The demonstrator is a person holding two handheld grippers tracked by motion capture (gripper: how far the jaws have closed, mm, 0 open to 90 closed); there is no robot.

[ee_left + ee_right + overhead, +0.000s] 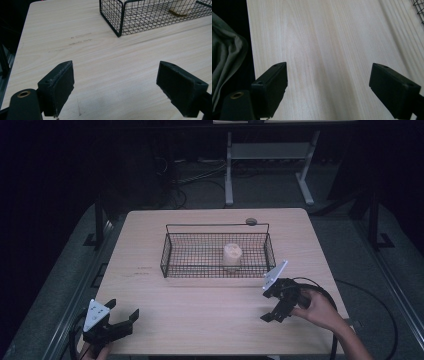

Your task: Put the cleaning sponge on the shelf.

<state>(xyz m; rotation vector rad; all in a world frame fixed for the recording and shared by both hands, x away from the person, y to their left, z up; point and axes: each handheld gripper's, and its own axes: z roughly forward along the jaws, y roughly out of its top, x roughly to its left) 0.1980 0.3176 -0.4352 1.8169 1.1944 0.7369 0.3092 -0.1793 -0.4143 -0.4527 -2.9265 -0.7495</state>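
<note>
A pale, light-wood table [200,315] with fine lengthwise grain carries a black wire-mesh basket [172,252] of small square grid. Inside stands a cream-coloured round object [232,254] with a tan, mottled top. The black left gripper [123,312] bears a light grey three-cornered plate, as does the black right gripper [270,306]. Grey cloth [227,62] shows beside the table edge in the right gripper view.

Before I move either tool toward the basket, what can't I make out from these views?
- Pale object in the wire basket: high view too small and dim to identify; left gripper view crops its top at the frame edge.
- Small round thing at the table's far edge: too small.
- Basket in right gripper view: cut off at the corner.
</note>
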